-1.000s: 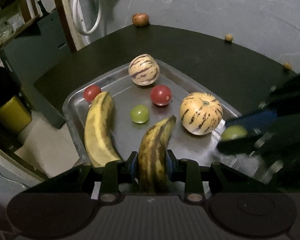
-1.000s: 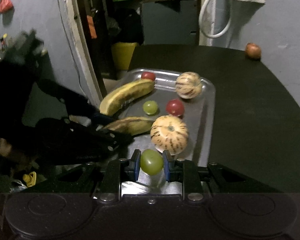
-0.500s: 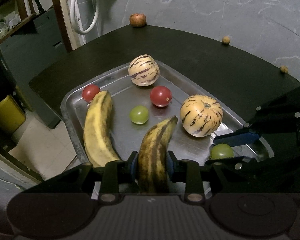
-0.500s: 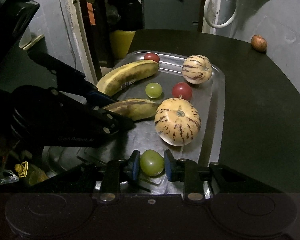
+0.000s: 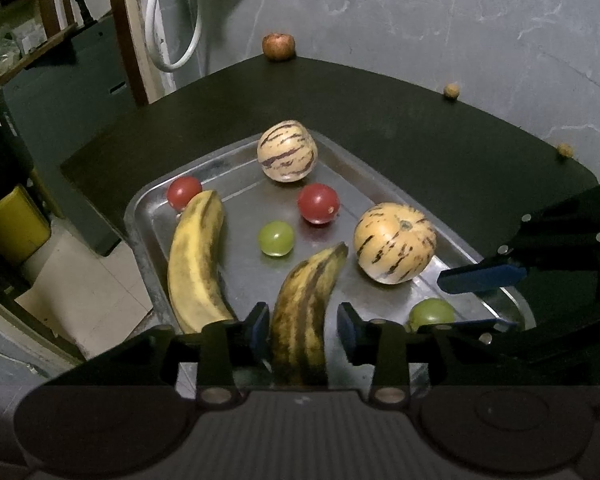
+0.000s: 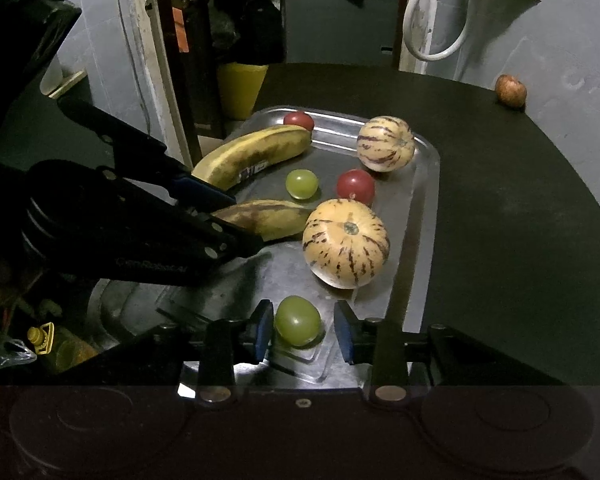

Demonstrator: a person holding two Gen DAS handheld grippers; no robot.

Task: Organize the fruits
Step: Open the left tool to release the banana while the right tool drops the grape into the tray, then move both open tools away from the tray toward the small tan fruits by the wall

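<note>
A metal tray (image 5: 392, 196) (image 6: 424, 184) on the dark table holds the fruit. A brown-spotted banana (image 5: 304, 308) (image 6: 268, 220) lies on the tray between the pads of my left gripper (image 5: 303, 326); its jaws are opening and a gap shows on each side. A green grape (image 6: 298, 320) (image 5: 432, 314) rests on the tray between the pads of my right gripper (image 6: 303, 328), whose jaws are opening too, clear of the grape. Also on the tray: a yellow banana (image 5: 196, 264), two striped melons (image 5: 394, 242) (image 5: 287, 150), two red tomatoes (image 5: 318, 209) (image 5: 184, 192) and a second grape (image 5: 276, 239).
A brown round fruit (image 5: 278, 46) (image 6: 510, 90) sits at the table's far edge by the wall, with two small nuts (image 5: 451, 90) (image 5: 565, 150) further along it. A yellow bucket (image 6: 240, 88) stands on the floor beyond the table. A white hose (image 5: 172, 32) hangs on the wall.
Both grippers' jaws have spread: the left pads have come off the spotted banana, the right pads off the grape. The grape came down onto the tray's near corner.
</note>
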